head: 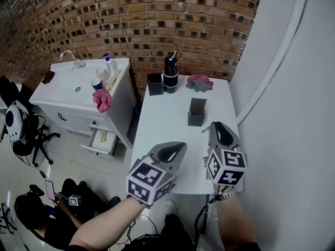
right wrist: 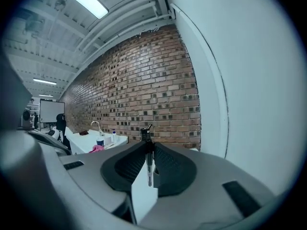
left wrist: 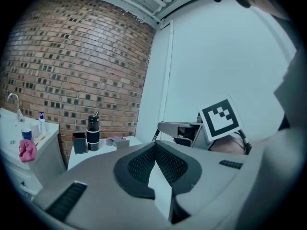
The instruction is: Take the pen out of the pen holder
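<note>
The right gripper (right wrist: pixel 149 146) is gripping the pen (right wrist: pixel 149 166); its jaws are pressing on the thin barrel from both sides, and the pen is standing upright between them, its dark top poking out past the tips; the left gripper (left wrist: pixel 155 145) is holding nothing, its jaws lying closed together. In the head view both are hovering side by side over the near end of the table (head: pixel 162 132), the left gripper (head: pixel 180 146) by the near left part and the right gripper (head: pixel 217 125) by the right edge, each held on a bare forearm. The holder (head: pixel 197 112) is standing upright on the table beyond the right gripper, apart from it, so the pen is sitting clear of the holder. At the far end a black bottle (head: pixel 170 73) is standing just beside a black box (head: pixel 155 83), with a crumpled cloth (head: pixel 199 82) lying to their right; a brick wall is running behind them; a white sink cabinet (head: pixel 78 93) is standing to the left of the table.
</note>
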